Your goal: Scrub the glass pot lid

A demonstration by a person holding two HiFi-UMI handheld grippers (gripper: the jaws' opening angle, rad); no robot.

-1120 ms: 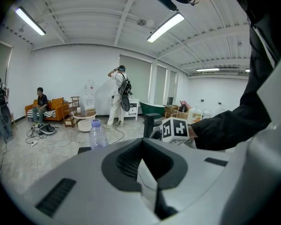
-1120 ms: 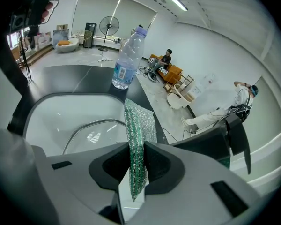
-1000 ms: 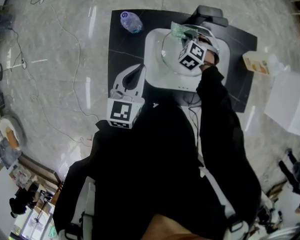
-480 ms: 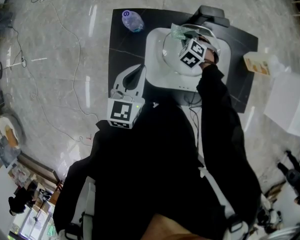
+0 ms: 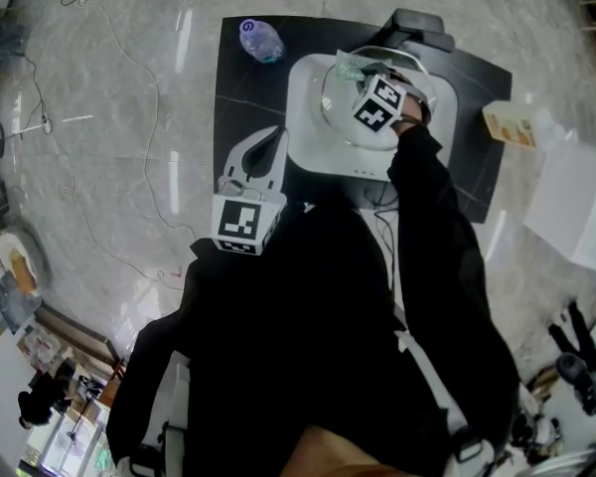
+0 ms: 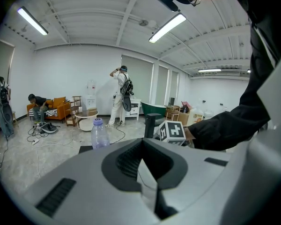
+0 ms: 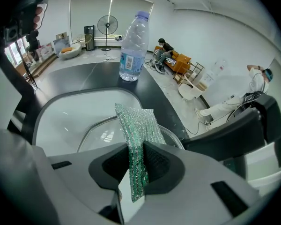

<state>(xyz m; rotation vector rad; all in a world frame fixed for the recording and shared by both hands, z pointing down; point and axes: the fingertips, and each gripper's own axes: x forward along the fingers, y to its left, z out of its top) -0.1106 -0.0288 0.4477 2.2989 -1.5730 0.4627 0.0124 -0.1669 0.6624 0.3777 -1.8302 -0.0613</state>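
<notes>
The glass pot lid (image 5: 344, 119) lies in a white basin (image 5: 306, 117) on a black mat; its steel rim and clear dome (image 7: 105, 131) show in the right gripper view. My right gripper (image 5: 358, 76) is over the lid, shut on a green glittery scouring pad (image 7: 136, 121) that sticks out ahead of the jaws (image 7: 133, 165) and reaches down to the glass. The pad (image 5: 349, 65) shows at the far side of the lid. My left gripper (image 5: 267, 147) is beside the basin's left edge, shut with nothing in it (image 6: 143, 168).
A water bottle (image 5: 261, 43) stands at the mat's far left corner (image 7: 133, 46). A black stand (image 5: 417, 30) is behind the basin. A small box (image 5: 508, 125) and white sheet (image 5: 576, 205) lie to the right. Cables cross the marble floor (image 5: 129, 117). People are far off in the room.
My right gripper has shifted slightly left and away across the lid with the pad. The left gripper has stayed where it was.
</notes>
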